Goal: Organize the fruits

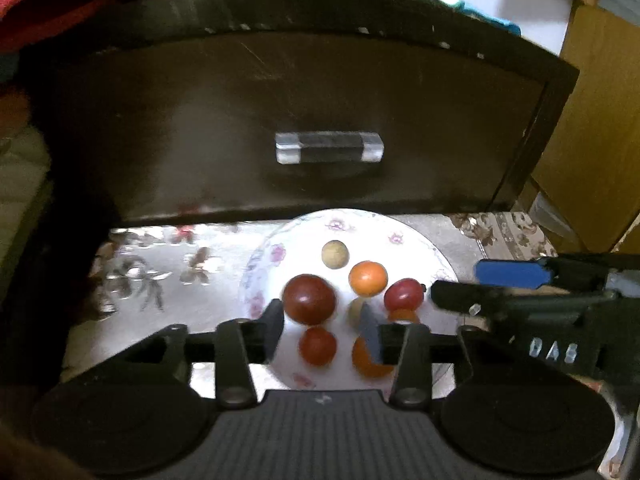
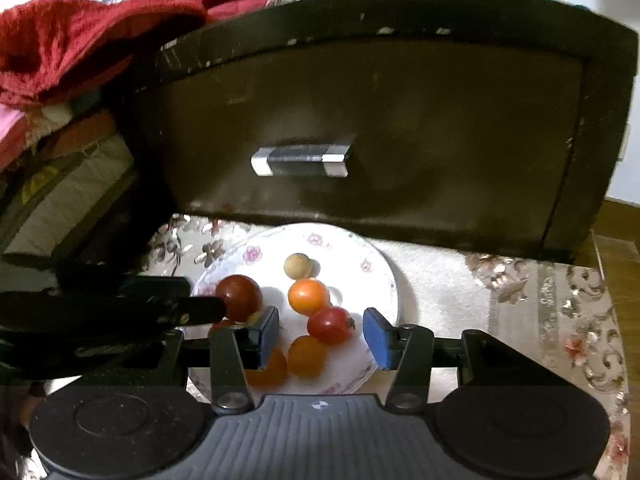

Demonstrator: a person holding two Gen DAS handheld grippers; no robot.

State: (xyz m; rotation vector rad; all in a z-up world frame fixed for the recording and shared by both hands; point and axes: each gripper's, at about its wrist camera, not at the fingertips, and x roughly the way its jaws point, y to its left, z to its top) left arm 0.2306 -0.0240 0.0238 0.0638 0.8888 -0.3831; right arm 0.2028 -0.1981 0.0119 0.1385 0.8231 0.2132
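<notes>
A white floral plate [image 1: 276, 248] [image 2: 376, 268] holds several small round fruits: a dark red one [image 1: 309, 298] [image 2: 239, 296], a red one [image 1: 318, 346], oranges [image 1: 368, 278] [image 2: 308, 296], a red one [image 1: 403, 294] [image 2: 330, 325] and a tan ball [image 1: 335, 254] [image 2: 298, 266]. My left gripper [image 1: 324, 332] is open just above the plate, fingers either side of the front red fruit. My right gripper [image 2: 320, 338] is open over the plate's near side, around a red and an orange fruit [image 2: 306, 356]. Each gripper shows in the other's view [image 1: 500, 292] [image 2: 160, 308].
A dark wooden drawer front [image 1: 304, 120] [image 2: 380, 128] with a metal handle [image 1: 329, 148] [image 2: 302, 156] stands right behind the plate. The plate sits on a floral cloth [image 1: 160, 276] [image 2: 540, 300]. Red cloth [image 2: 80, 40] lies on top at the left. A wooden cabinet [image 1: 592, 120] is right.
</notes>
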